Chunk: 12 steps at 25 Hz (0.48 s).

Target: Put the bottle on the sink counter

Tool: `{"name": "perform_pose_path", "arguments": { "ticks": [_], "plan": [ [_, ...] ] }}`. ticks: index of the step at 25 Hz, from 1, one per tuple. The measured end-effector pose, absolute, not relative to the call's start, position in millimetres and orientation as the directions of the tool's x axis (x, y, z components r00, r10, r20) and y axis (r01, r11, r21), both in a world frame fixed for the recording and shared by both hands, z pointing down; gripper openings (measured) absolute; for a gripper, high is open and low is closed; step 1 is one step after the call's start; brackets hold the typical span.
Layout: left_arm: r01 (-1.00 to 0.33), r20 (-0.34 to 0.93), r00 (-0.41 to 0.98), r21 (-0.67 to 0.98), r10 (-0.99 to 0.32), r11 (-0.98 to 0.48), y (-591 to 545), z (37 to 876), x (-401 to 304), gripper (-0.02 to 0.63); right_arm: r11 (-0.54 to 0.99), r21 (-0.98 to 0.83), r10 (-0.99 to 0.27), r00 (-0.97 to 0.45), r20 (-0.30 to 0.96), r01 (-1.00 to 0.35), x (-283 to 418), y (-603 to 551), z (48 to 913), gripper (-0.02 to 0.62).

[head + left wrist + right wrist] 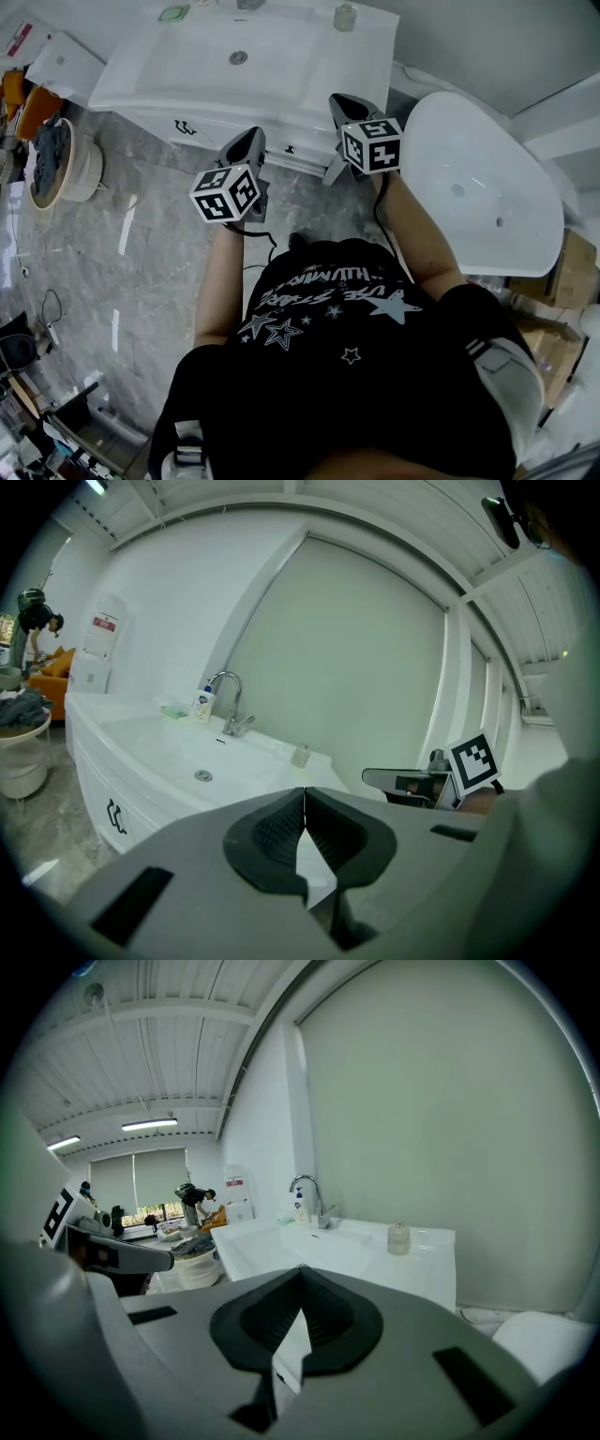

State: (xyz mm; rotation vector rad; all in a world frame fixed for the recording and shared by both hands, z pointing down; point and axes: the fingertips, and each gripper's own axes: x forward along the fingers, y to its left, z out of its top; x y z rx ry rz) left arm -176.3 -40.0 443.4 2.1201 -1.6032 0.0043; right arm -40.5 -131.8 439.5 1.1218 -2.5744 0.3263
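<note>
Jaws on the left gripper (305,808) and the right gripper (301,1288) are pressed together with nothing between them, both held near the front edge of the table (370,56). Beyond the basin (206,66), the bottle (398,1237) stands upright at the table's back right corner, well apart from both grippers, seemingly already where the task wants it. It looks small, light, stiff and smooth, likely slick if wet, so a grip across its straight body below the narrow neck should hold best. Farther left stand a faucet (312,1199) and a soap bottle (299,1206).
</note>
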Motion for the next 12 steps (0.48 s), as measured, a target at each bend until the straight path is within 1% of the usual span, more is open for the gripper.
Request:
{"name": "perform_pose_path", "arguments": {
  "ticks": [12],
  "plan": [
    [-0.925, 0.297, 0.245, 0.357, -0.923, -0.131, -22, 437, -134, 0.009, 0.709, -0.112, -0.614, -0.687, 0.388, -0.697, 6, -114, 444, 0.006]
  ]
}}
